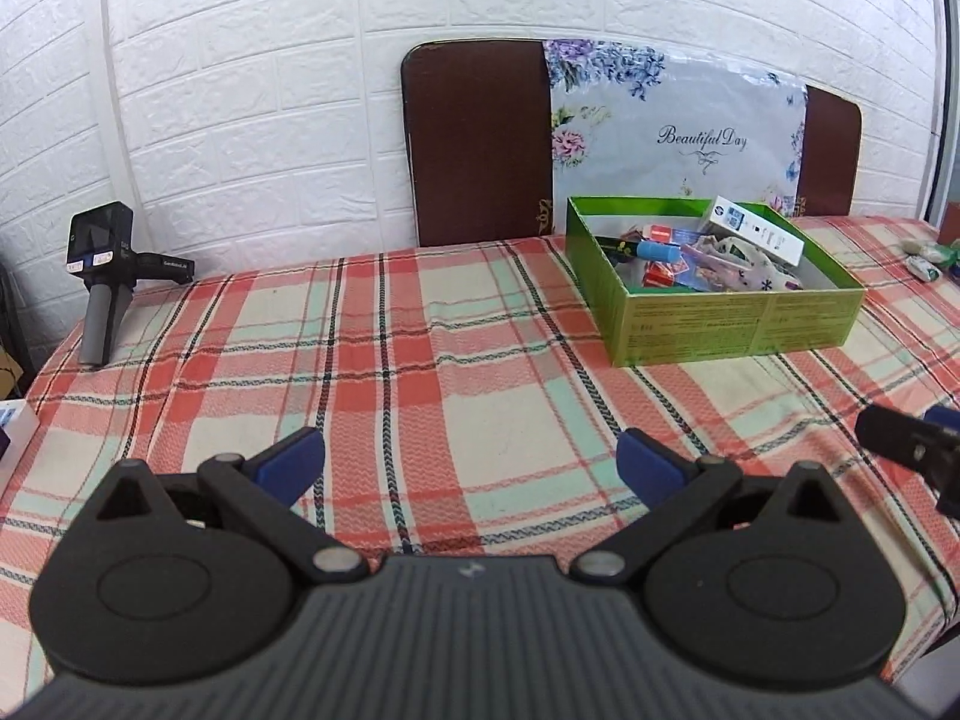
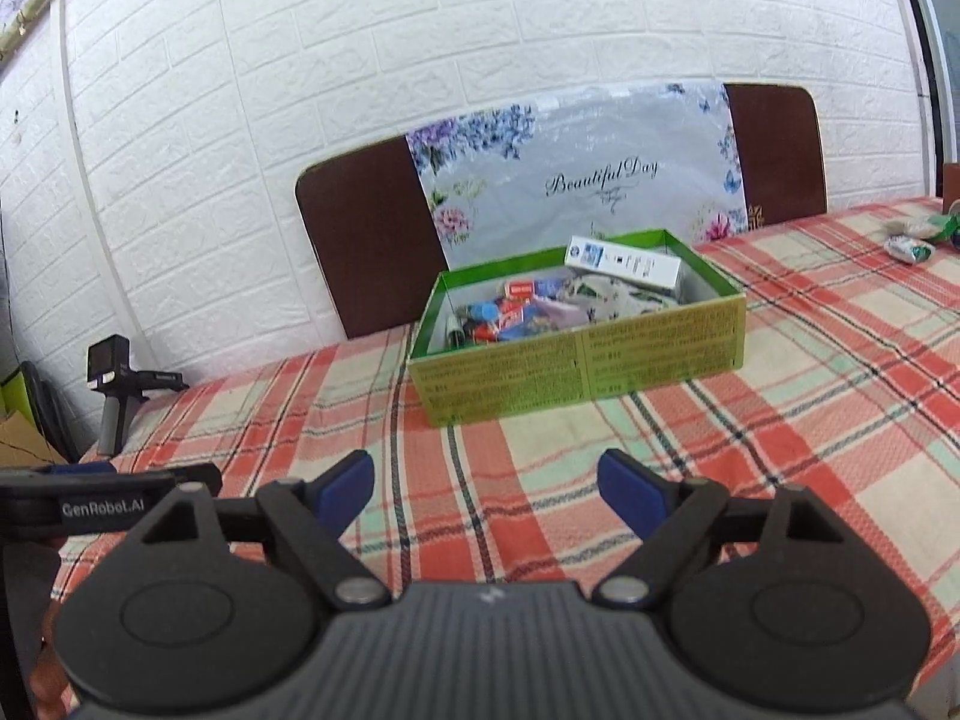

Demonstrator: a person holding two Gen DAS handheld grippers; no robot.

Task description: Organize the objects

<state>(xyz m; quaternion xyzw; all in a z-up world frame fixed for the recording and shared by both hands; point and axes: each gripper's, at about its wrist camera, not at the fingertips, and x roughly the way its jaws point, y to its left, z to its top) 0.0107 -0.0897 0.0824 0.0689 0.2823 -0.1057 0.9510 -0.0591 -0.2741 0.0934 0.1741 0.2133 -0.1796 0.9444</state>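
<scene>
Green box of objects sits beyond the open, empty right claw.

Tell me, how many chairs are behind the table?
1 chair back for sure, against the wall behind the green box. A flowery cloth covers its middle, so it could be two chairs.

- The checked cloth on the counter lies bare between both tools and the green box: open passage.
- The box stands on the far right half, its top open.
- A spare handheld device stands at the far left corner.
- A chair back and a brick wall close off the far side.
</scene>
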